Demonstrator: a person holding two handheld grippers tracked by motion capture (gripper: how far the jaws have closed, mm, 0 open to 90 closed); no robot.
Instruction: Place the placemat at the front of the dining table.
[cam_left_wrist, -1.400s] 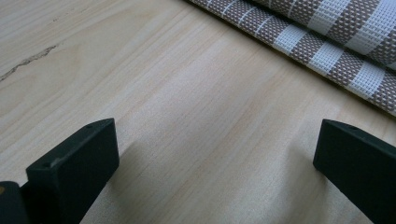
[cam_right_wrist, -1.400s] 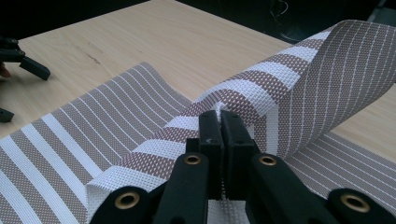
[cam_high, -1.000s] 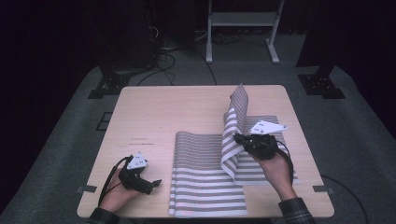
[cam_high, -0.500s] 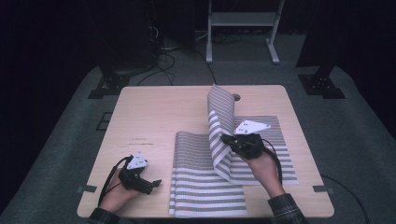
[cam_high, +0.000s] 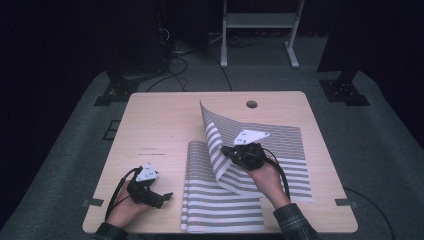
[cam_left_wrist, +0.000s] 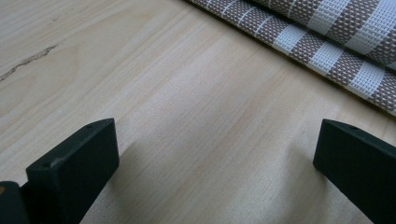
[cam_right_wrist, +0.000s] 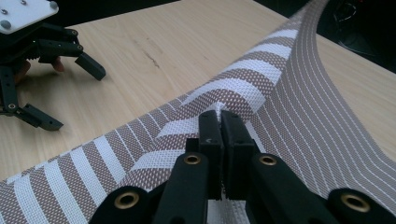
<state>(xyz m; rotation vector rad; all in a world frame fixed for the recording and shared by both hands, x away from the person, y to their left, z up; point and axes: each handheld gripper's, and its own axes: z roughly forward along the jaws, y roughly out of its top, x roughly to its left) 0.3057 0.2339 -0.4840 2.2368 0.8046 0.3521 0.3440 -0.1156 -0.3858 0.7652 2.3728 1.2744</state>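
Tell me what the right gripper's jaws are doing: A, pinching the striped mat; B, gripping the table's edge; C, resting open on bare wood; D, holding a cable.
A: the right gripper has its jaws shut on a raised fold of the striped mat.

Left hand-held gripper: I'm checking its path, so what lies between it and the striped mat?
Only bare wooden table lies between the left hand-held gripper and the striped mat, seen in the left gripper view.

Dark lab or recording studio: pale wooden tabletop (cam_high: 165, 125) on grey carpet (cam_high: 380, 150), black stand feet (cam_high: 117, 90) upper left, cables (cam_high: 175, 55) and white metal frame (cam_high: 257, 30) top centre.
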